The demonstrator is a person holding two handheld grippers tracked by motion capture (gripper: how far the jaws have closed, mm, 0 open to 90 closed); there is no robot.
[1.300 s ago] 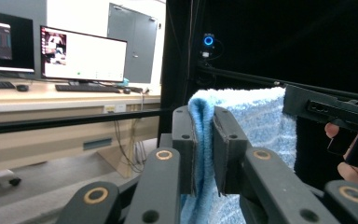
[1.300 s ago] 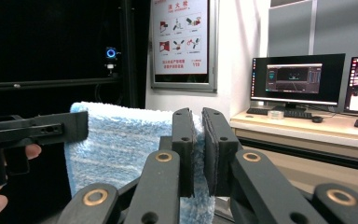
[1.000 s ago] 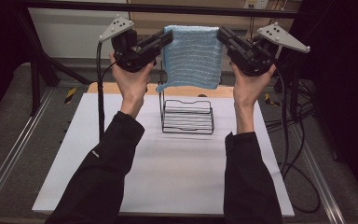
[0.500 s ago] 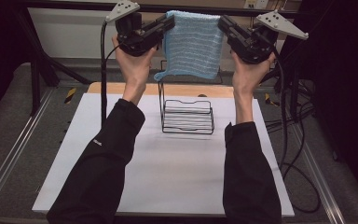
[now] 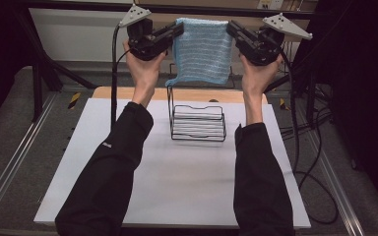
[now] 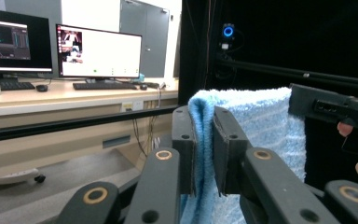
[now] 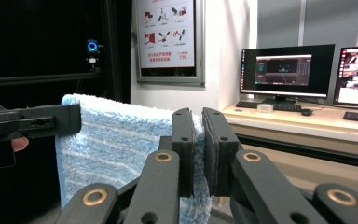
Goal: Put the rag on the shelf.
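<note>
Holding the blue towel [image 5: 202,49] up by its two top corners, I have it stretched flat between my hands above the far end of the table [image 5: 177,187]. My left gripper [image 5: 179,30] has its jaws clamped on the towel's left corner; in the left gripper view the fabric [image 6: 242,140] is folded over and squeezed between the two black pads, hanging down past them. My right gripper [image 5: 230,27] is clamped on the opposite corner in the same way, and in the right gripper view the cloth [image 7: 116,144] is pinched tight between the pads with its striped face spreading away toward my other gripper [image 7: 32,122]. The towel hangs freely, top edge roughly level, its lower left corner drooping a little lower than the rest.

Below the towel stands a black wire rack [image 5: 198,120] on the white tabletop, near the wooden strip [image 5: 128,93] at the table's far edge. I see nothing lying in the rack's basket. One tall wire upright rises at its left side, and the towel's drooping corner hangs close to the top of that upright; whether they touch I cannot tell. My forearms, in black sleeves [image 5: 113,172], reach up on either side of the rack.
</note>
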